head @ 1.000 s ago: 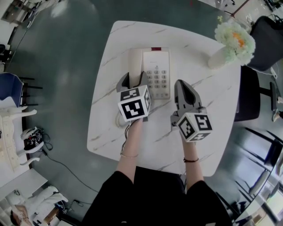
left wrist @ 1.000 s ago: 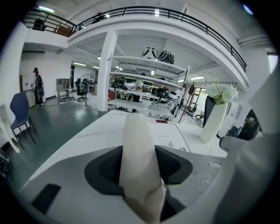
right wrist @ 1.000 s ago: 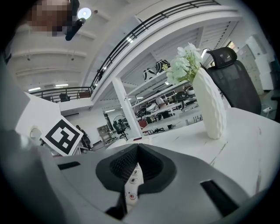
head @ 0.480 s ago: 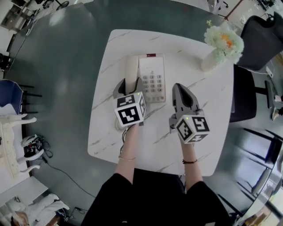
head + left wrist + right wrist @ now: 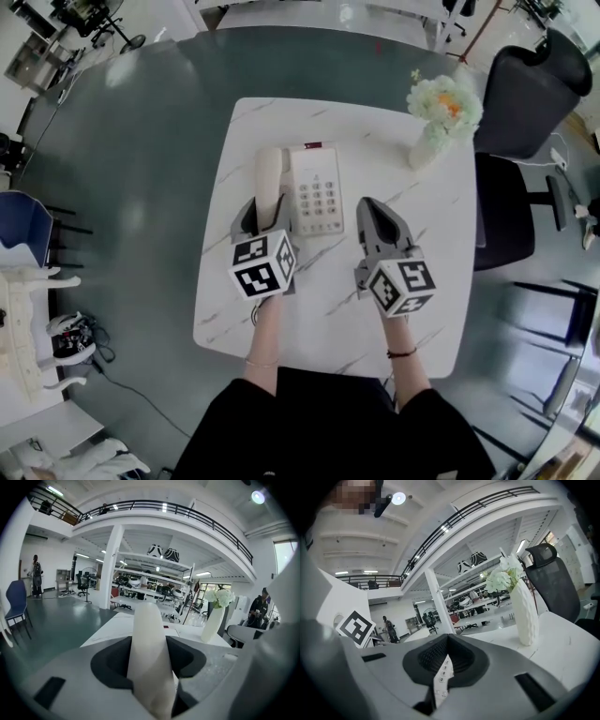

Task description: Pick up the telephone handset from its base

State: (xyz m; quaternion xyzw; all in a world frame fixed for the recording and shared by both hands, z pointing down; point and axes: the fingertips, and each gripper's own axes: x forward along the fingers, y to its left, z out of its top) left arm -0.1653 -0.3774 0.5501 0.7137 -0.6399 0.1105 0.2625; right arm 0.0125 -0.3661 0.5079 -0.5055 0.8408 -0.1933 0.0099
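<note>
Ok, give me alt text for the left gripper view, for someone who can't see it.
A cream plastic telephone handset stands clamped between the two grey jaws of the left gripper, filling the middle of the view. Behind it are a white table and a tall white vase of pale flowers, in a hall with a railed balcony.

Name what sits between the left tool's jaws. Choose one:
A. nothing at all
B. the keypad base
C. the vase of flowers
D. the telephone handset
D: in the left gripper view the cream handset stands between the jaws of the left tool, which press on its sides; the vase and the keypad base stand apart on the table.
</note>
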